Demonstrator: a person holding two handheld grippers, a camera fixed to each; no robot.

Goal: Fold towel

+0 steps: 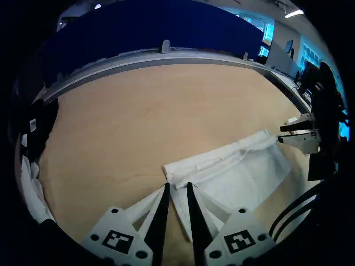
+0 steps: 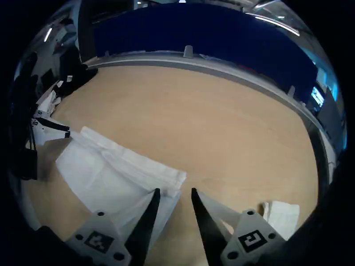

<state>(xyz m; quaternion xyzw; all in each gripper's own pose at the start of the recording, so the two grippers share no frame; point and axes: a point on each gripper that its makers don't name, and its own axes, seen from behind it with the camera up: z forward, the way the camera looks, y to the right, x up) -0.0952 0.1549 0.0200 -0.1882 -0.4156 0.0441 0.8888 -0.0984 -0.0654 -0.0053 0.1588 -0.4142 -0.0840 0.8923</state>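
Observation:
A white towel lies folded in a long band on the wooden table. My left gripper is open, its tips at the towel's near-left corner, and cloth shows in the gap between the fingers. At the towel's far right end the right gripper is also open, just off the cloth's edge. In the right gripper view, the towel runs left from my right gripper, whose tips straddle its corner. The left gripper is at the towel's other end.
A blue partition and a grey rim close off the table's far side. White cloths hang at the left edge. A small folded white cloth lies by my right gripper. Black cables run at lower right.

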